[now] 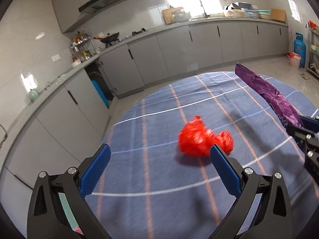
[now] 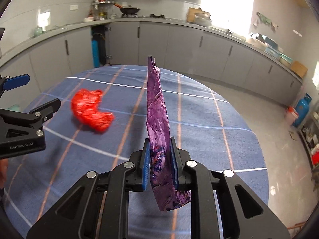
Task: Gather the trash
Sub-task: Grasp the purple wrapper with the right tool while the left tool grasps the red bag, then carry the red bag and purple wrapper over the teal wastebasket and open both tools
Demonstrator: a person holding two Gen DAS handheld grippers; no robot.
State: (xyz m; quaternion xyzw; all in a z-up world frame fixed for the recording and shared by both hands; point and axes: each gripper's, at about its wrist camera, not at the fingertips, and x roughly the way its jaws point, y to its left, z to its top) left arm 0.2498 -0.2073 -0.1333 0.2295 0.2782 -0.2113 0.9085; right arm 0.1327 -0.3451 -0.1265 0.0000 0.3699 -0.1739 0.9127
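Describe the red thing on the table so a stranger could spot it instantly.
Start at the round table with the blue checked cloth in the grey kitchen. On the cloth, just ahead of the open left gripper, lies a crumpled red bag. It is the only loose item on the cloth; the other piece of trash, a purple wrapper, is pinched upright in the right gripper.

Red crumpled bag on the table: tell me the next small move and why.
Probably ease the left hand-held gripper forward and right around the red bag: it is open and empty, the bag lies loose just ahead, and the right hand-held gripper already clamps the purple wrapper.
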